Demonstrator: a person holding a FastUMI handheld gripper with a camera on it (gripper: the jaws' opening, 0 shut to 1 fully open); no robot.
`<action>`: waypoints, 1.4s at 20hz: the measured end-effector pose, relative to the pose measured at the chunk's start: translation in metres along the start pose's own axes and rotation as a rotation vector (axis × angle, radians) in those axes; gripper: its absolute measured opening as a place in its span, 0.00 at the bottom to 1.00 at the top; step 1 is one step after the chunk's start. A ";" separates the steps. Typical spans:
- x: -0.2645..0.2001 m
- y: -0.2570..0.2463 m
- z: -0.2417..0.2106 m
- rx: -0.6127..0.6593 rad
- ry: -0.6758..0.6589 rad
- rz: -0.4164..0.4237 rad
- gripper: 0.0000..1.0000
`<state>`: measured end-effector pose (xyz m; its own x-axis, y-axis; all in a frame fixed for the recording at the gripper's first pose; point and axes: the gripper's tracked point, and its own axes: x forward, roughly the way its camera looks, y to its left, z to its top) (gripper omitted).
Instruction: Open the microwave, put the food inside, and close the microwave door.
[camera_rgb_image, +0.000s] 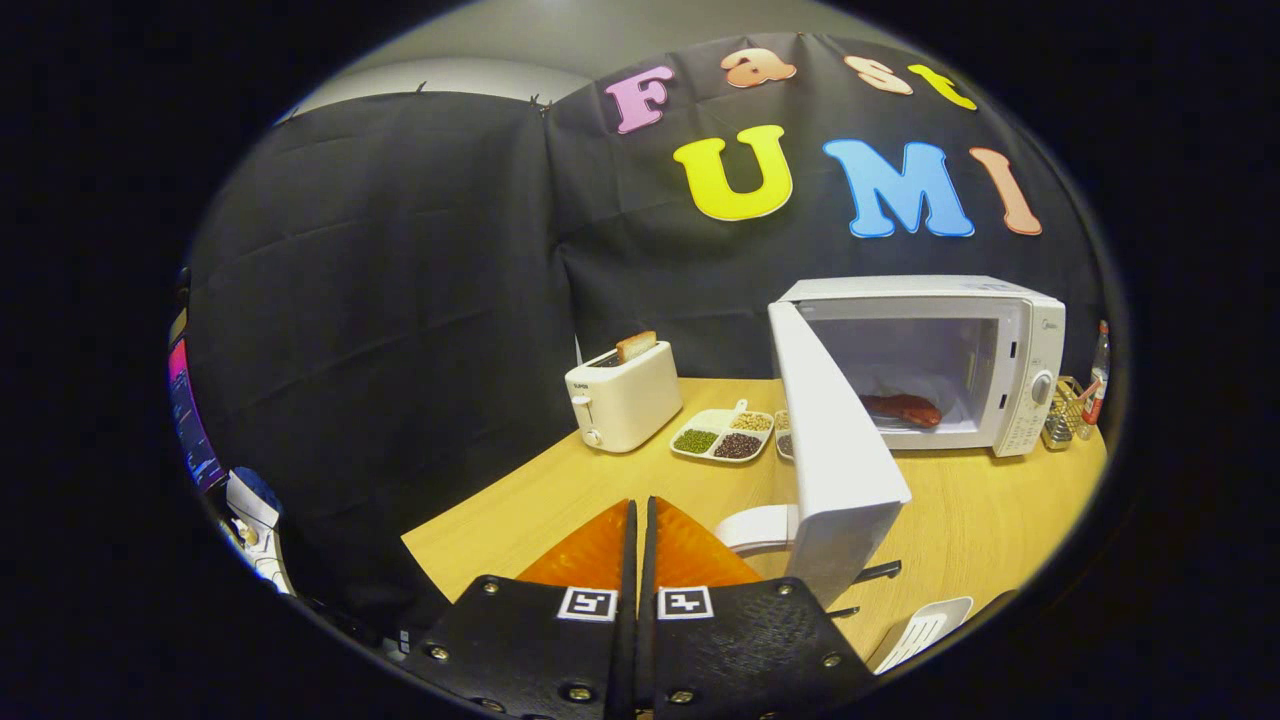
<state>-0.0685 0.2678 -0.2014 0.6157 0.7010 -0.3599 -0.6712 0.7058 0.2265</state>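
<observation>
Your fingers (640, 520) are sitting pressed together and holding nothing at the bottom middle of the frame, while the open microwave door (835, 450) is swinging out just to their right, with the food (903, 408) lying inside the microwave (1020, 370) beyond it.

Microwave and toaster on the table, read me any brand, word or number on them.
Microwave: small mark above the dial, too blurred to read.
Toaster: small mark near its top, too small to read.
Gripper: fingers shut together on nothing, square coded markers, no words.
</observation>
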 end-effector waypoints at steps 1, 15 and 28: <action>-0.001 -0.007 -0.001 -0.016 0.006 -0.020 0.01; -0.007 -0.124 0.001 -0.014 0.058 -0.193 0.01; 0.017 -0.222 0.008 0.038 0.076 -0.299 0.01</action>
<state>0.0937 0.1237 -0.2506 0.7502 0.4527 -0.4820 -0.4476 0.8842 0.1337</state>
